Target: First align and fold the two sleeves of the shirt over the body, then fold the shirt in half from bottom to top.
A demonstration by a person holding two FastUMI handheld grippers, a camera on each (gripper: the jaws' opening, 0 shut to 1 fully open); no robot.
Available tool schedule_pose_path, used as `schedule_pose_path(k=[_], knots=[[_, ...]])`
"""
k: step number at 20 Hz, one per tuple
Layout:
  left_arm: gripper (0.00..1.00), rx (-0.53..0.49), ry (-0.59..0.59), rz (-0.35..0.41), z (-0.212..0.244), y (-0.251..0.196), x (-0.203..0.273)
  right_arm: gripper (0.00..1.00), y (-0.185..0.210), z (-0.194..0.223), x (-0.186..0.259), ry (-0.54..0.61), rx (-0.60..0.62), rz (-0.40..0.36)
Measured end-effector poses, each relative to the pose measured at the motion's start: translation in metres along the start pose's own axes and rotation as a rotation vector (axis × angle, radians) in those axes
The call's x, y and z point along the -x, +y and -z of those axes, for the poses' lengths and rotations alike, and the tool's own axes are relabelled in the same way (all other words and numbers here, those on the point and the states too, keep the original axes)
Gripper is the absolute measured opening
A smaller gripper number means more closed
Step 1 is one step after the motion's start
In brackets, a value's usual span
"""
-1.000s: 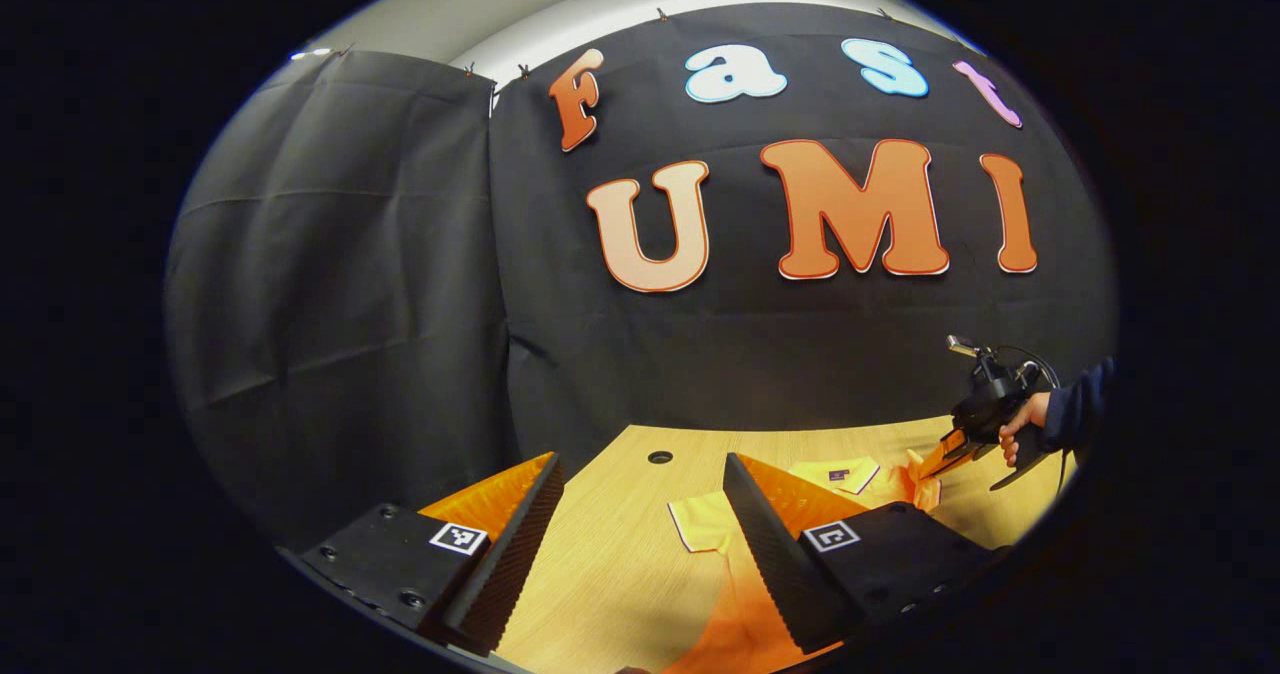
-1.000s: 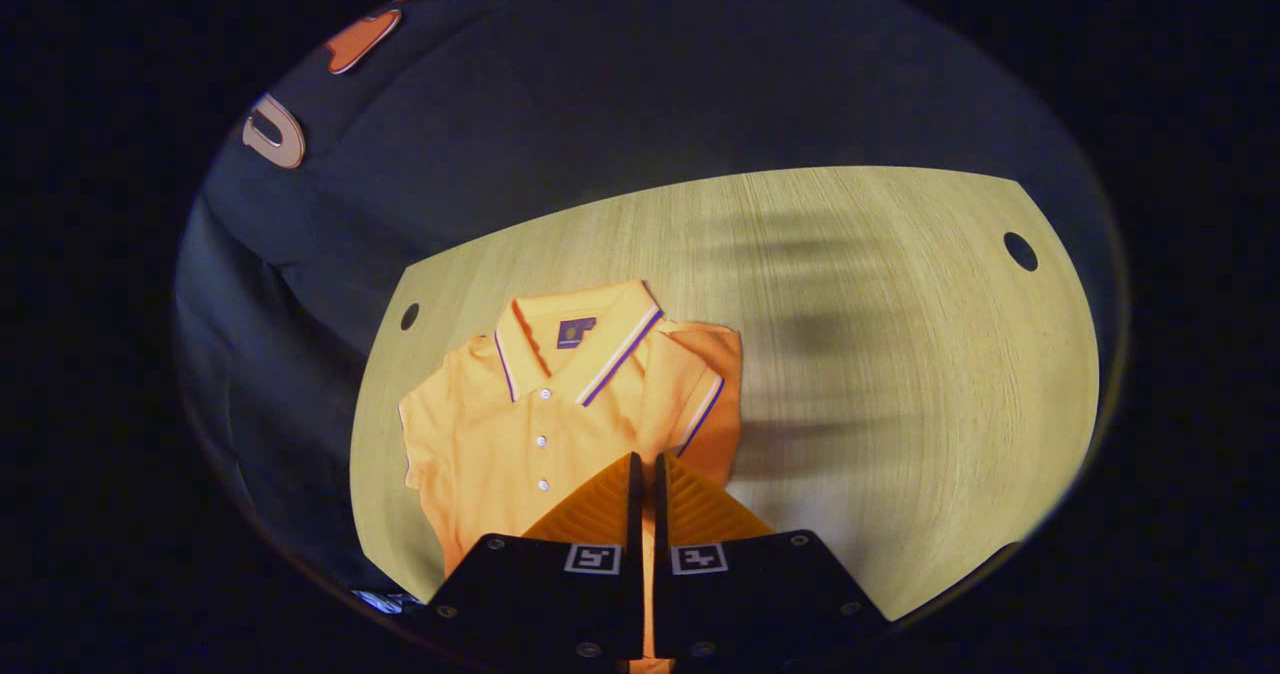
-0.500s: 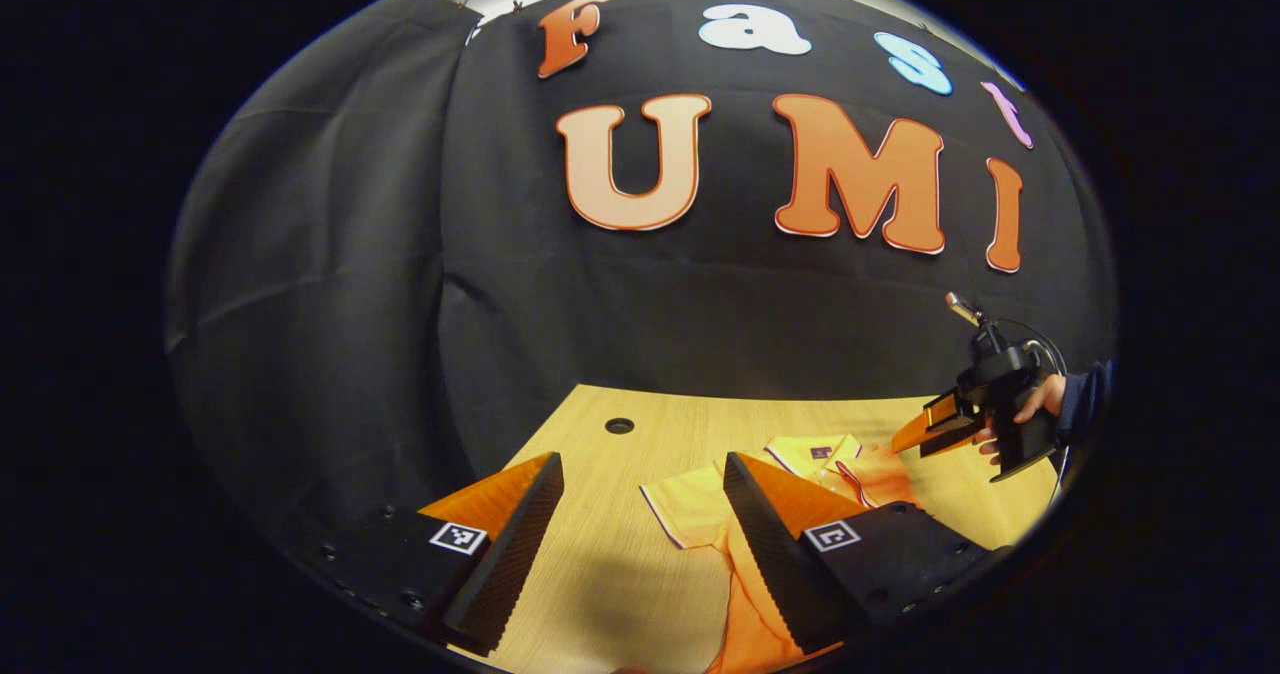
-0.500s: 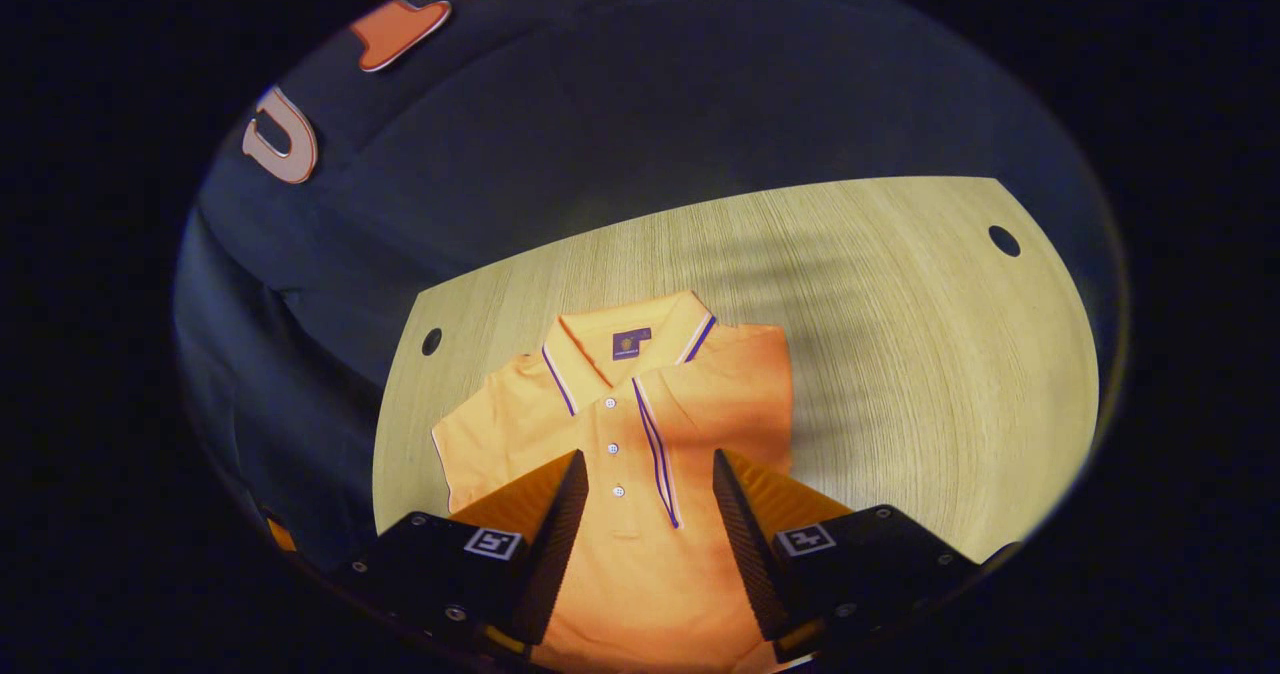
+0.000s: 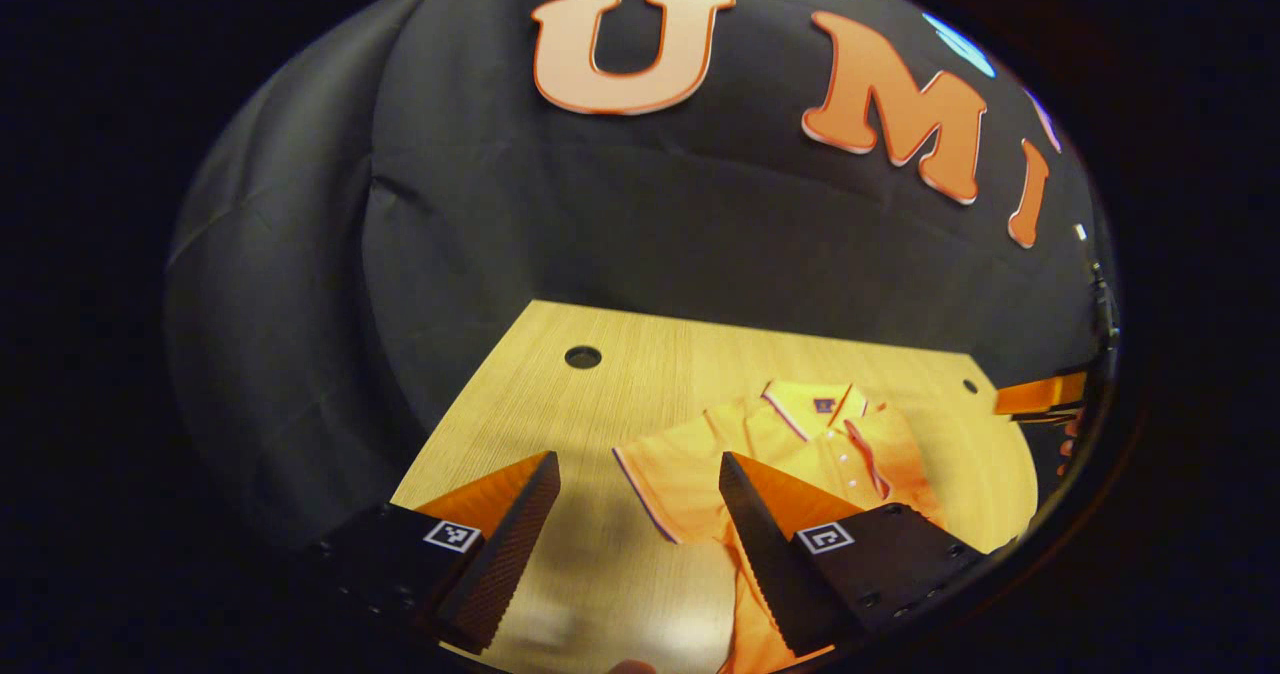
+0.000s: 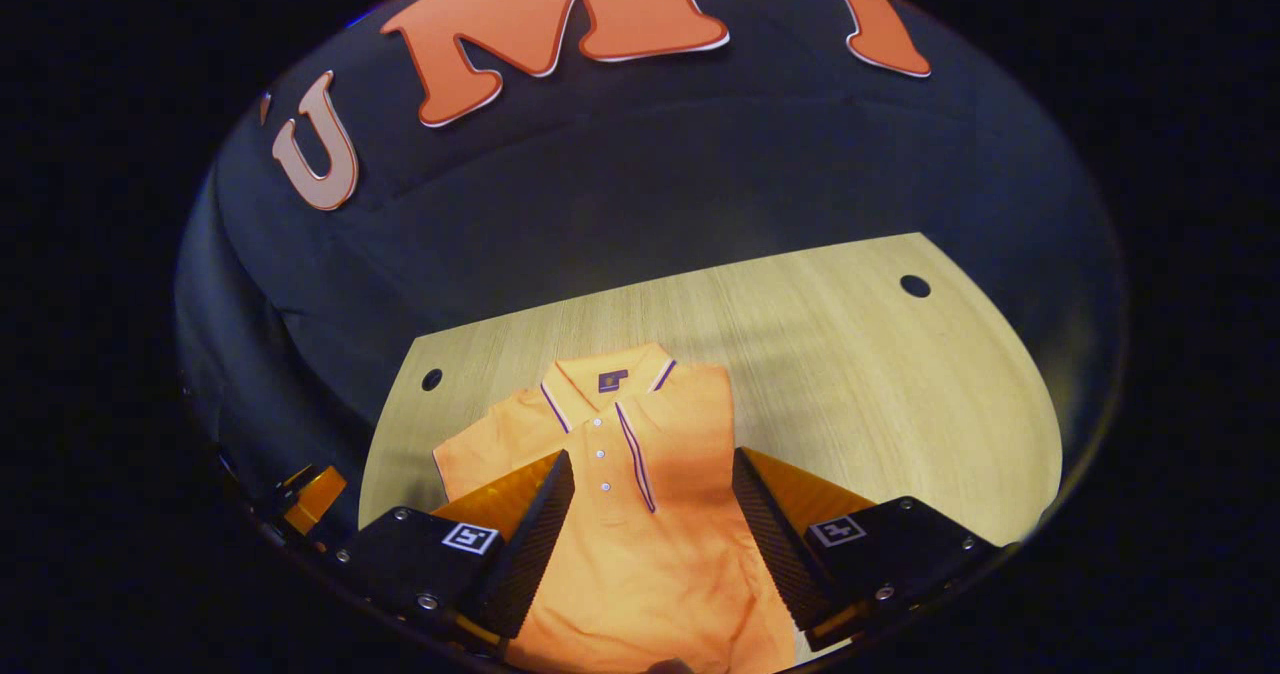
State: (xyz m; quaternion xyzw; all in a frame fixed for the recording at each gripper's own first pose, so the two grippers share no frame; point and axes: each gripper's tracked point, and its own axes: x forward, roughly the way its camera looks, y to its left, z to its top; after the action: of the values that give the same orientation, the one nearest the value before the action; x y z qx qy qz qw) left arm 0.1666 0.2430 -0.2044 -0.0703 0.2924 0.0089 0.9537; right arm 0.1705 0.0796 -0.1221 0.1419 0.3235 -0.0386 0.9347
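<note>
We saw the shirt [image 6: 640, 554] hem cut off below the right gripper view; the left gripper [image 5: 637, 539] finger hid part of the shirt body. The collar label stayed unreadable.

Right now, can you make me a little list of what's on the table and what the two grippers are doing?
table: wooden table with small round holes
shirt: orange polo shirt lying flat, collar toward the booth wall
right sleeve: folded over the body
left sleeve: spread out to the side, not yet folded
left gripper: left gripper open, holding nothing, near the spread sleeve
right gripper: right gripper open, holding nothing, above the shirt
</note>
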Motion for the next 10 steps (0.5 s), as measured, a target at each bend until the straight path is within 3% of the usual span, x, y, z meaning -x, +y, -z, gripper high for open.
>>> schedule_pose_path(k=[4,7,10], knots=[[0.99,0.061,0.239,0.041,0.034,-0.009,-0.031,0.98,-0.016,-0.001,0.04,-0.08,0.032,0.026],[0.99,0.11,0.33,0.049,0.033,-0.005,-0.045,0.98,-0.041,0.001,0.062,-0.139,0.103,0.103],[0.98,0.145,0.423,0.037,0.032,0.003,-0.054,0.98,-0.055,0.001,0.088,-0.185,0.114,0.127]])
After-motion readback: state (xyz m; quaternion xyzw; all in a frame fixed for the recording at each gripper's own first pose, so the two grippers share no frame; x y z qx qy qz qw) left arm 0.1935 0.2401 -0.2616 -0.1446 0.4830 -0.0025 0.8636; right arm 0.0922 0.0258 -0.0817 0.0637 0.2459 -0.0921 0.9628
